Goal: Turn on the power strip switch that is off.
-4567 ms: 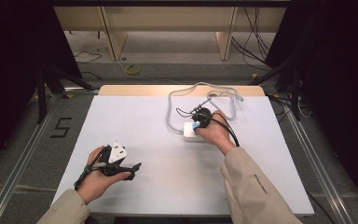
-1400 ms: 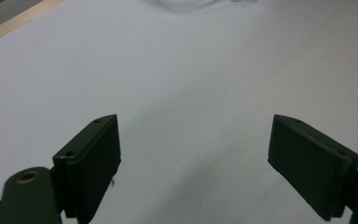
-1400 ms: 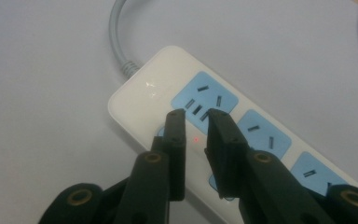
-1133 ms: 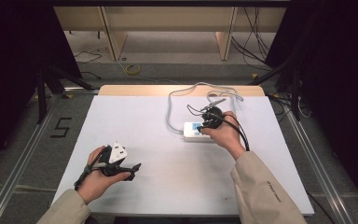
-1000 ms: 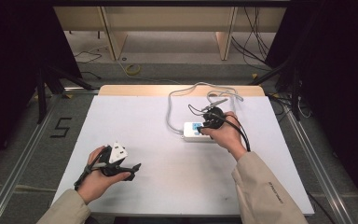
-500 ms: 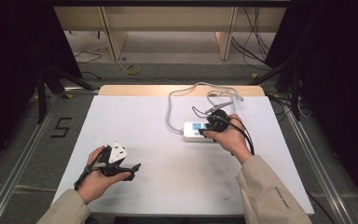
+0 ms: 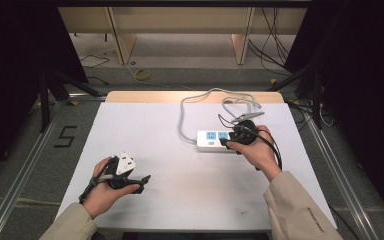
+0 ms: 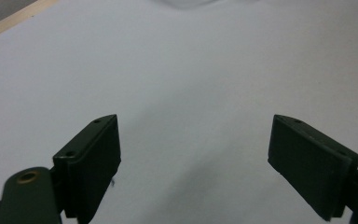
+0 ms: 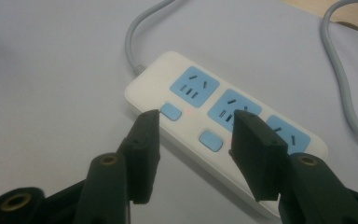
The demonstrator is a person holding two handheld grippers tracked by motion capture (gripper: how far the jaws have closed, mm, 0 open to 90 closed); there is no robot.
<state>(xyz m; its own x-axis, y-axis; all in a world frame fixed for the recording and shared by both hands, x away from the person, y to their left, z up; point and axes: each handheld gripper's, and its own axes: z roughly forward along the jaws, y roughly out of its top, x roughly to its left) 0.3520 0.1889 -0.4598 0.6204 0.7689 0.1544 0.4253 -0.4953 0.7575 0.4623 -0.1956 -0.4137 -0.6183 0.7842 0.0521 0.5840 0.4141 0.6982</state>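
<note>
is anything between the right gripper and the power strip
Nothing visible. The right gripper hangs just over the power strip, its fingers apart with bare casing and a small blue button between them; its jaws have just been opening and hold nothing. The strip's grey cord runs off from the far end, clear of the fingers.

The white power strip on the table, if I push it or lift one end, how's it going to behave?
The power strip looks like a rigid plastic bar lying flat, so it should probably slide rather than roll or tip. Its grey cable loops loosely behind it and looks floppy; it would likely drag and turn the strip. The smooth casing may slip between the right gripper pads.
</note>
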